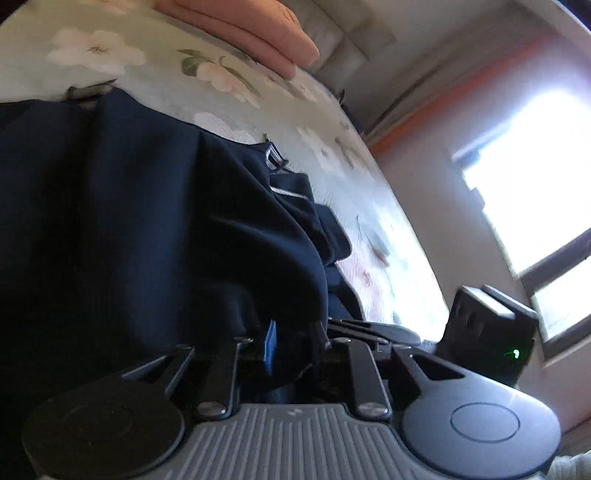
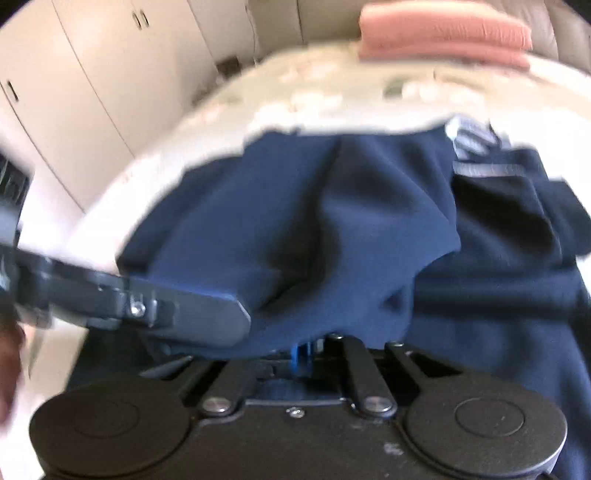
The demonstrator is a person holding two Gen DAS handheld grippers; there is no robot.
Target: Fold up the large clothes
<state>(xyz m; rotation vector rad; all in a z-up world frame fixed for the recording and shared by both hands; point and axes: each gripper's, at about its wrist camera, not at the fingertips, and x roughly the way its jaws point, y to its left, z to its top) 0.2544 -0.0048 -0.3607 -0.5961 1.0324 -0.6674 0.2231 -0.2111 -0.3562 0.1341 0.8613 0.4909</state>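
Observation:
A large navy garment point(image 1: 147, 221) lies bunched on a floral bedspread point(image 1: 258, 96). My left gripper point(image 1: 291, 343) is shut on a fold of the navy fabric, which drapes over its fingers. In the right wrist view the same garment point(image 2: 332, 221) fills the middle. My right gripper point(image 2: 303, 350) is shut on its near edge; cloth hides the fingertips. The left gripper's fingers point(image 2: 207, 314) reach in from the left and meet the fabric close beside my right gripper. The right gripper's body point(image 1: 487, 328) shows at the right of the left wrist view.
A folded pink cloth point(image 2: 443, 33) lies at the far end of the bed, also in the left wrist view point(image 1: 251, 29). White wardrobe doors point(image 2: 92, 74) stand left of the bed. A bright window point(image 1: 535, 177) is on the right.

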